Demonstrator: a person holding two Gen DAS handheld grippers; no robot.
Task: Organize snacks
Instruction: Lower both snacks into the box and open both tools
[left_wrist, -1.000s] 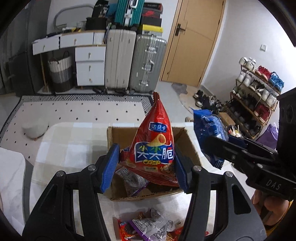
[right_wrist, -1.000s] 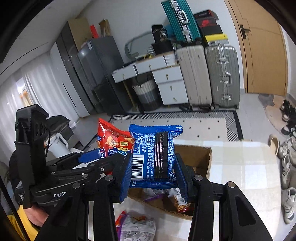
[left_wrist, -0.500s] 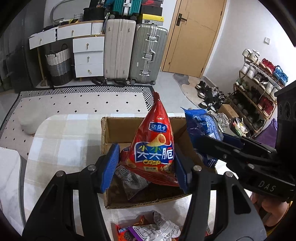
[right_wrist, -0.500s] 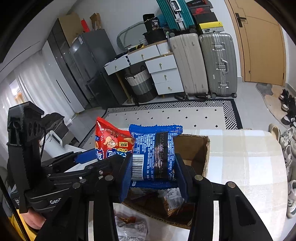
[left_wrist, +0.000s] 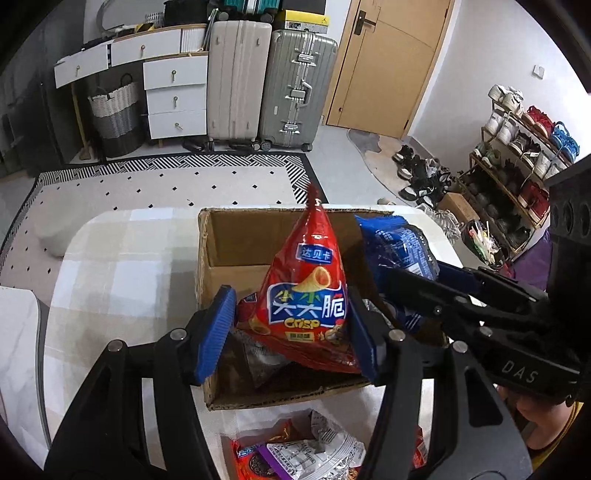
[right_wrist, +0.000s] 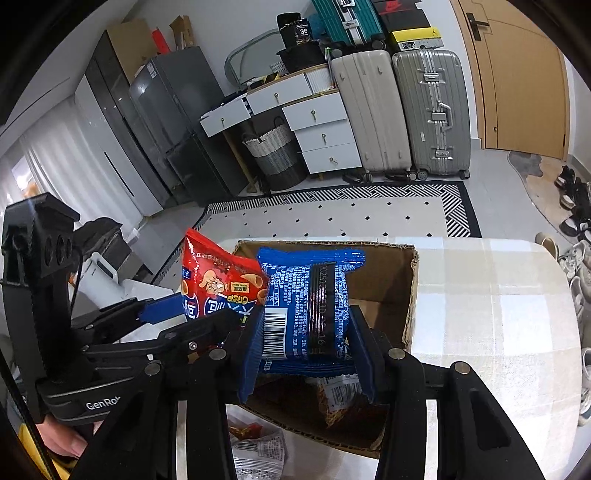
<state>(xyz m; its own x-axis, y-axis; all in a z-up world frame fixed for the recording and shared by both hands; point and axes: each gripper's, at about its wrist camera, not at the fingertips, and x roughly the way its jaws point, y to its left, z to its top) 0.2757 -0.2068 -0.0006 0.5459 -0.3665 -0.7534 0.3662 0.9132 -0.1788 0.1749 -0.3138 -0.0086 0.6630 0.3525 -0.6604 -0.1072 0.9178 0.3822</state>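
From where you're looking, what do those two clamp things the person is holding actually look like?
Both are black plastic with silver rivets and ribbed blue pads. The right gripper bears white "DAS" lettering, seen from the left gripper; the left one reads "GenRo". A thin black cable trails beside its boxy housing. Yellow clothing shows by the hand.

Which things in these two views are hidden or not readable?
- Cardboard box floor, left wrist view: hidden by the red crisp bag and left tongs.
- Blue packet front, right wrist view: only its back shows.
- Loose snack packets, left wrist view: cut off by the bottom edge.
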